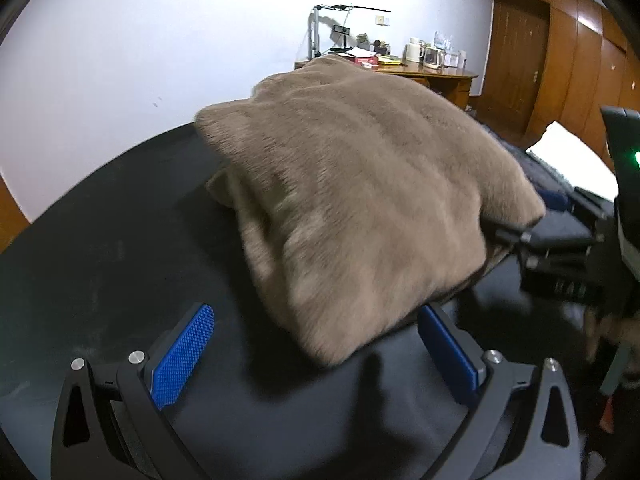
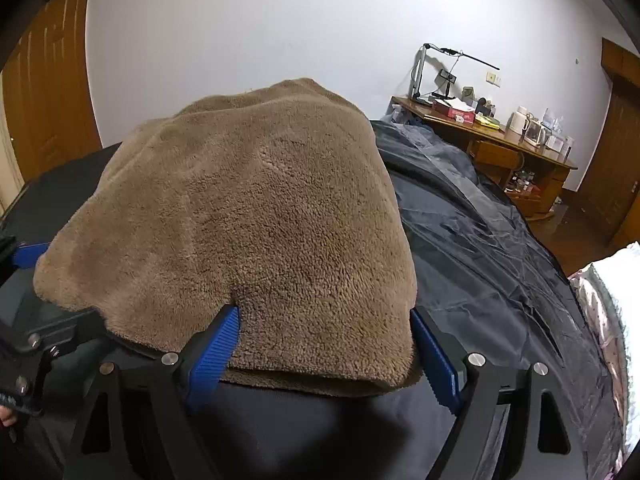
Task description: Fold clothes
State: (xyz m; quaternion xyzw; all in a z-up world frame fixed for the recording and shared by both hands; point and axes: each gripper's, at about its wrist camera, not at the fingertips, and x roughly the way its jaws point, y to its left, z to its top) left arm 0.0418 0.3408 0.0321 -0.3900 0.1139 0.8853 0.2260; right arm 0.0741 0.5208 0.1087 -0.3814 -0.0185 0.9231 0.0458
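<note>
The brown fleece garment [image 1: 372, 208] is looking smeared and fuzzy in the left wrist view, and it is hiding the tip of the right claw [image 1: 516, 240] there. The small things on the wooden desk [image 2: 492, 140] far back are looking too tiny to tell apart. The white bedding [image 2: 624, 280] is getting cut off by the picture's edge.

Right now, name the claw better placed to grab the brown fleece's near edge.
Probably the right claw: its open pads already straddle the brown fleece edge. The left claw stands open just short of it.

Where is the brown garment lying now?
The brown garment lies folded on the dark cover, filling the middle of both wrist views, with the wooden desk behind it to the right.
</note>
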